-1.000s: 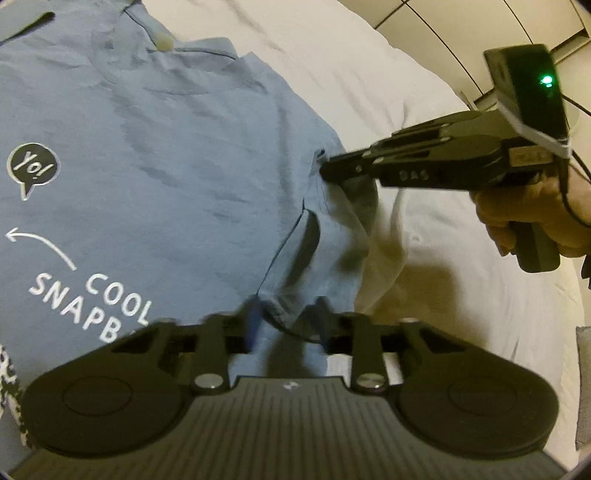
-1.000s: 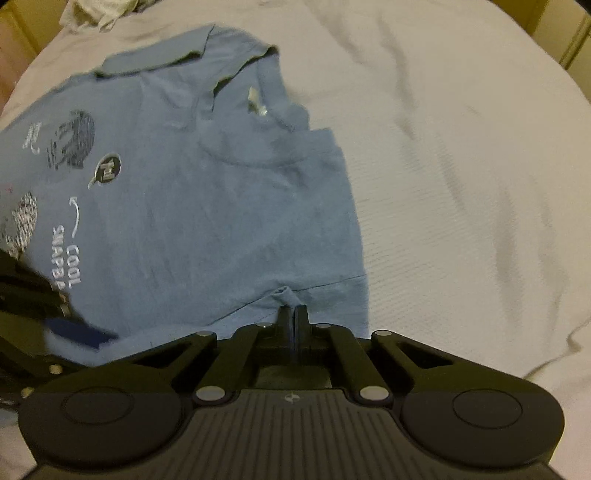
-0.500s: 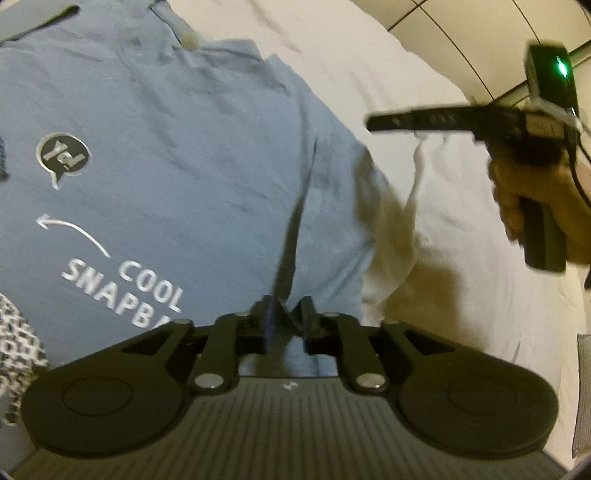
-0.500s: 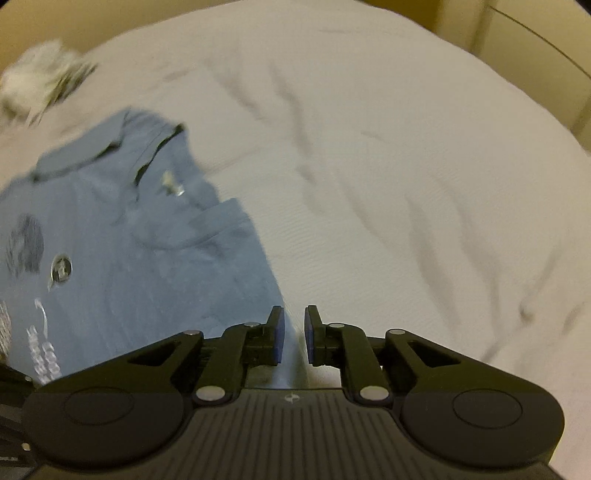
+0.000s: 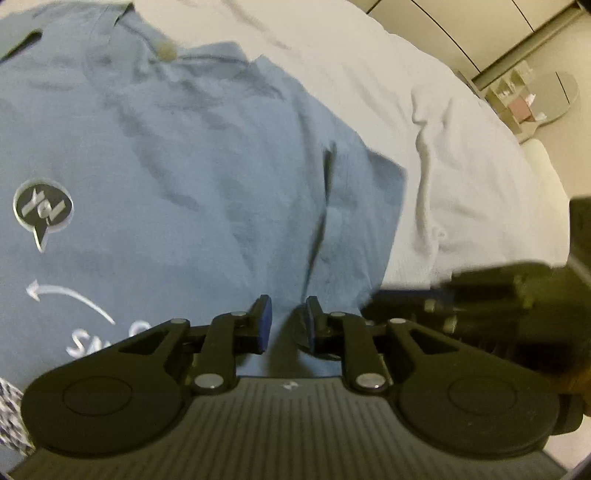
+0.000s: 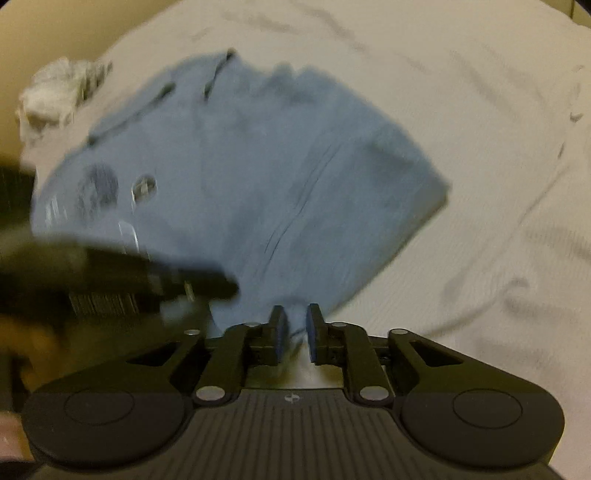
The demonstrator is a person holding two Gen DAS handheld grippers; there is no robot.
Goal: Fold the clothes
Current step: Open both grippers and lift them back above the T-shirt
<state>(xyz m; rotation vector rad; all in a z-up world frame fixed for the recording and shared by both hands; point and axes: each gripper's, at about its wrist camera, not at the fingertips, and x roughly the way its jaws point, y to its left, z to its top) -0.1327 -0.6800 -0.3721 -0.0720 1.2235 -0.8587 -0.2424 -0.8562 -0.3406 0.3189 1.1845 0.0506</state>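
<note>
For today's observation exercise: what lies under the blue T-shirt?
The blue T-shirt lies spread on a white bedsheet, which shows wrinkled beside it on the open side. Whatever is directly beneath the shirt is covered and cannot be seen.

A rumpled white bedsheet (image 5: 461,155) covers the bed, creased into long folds across its surface. At its far edge a crumpled pale cloth (image 6: 55,92) lies bunched beside a yellowish wall (image 6: 55,33). Beyond the bed, pale cabinet panels (image 5: 461,33) rise above a small clear stand (image 5: 532,99) of blurred items.
</note>
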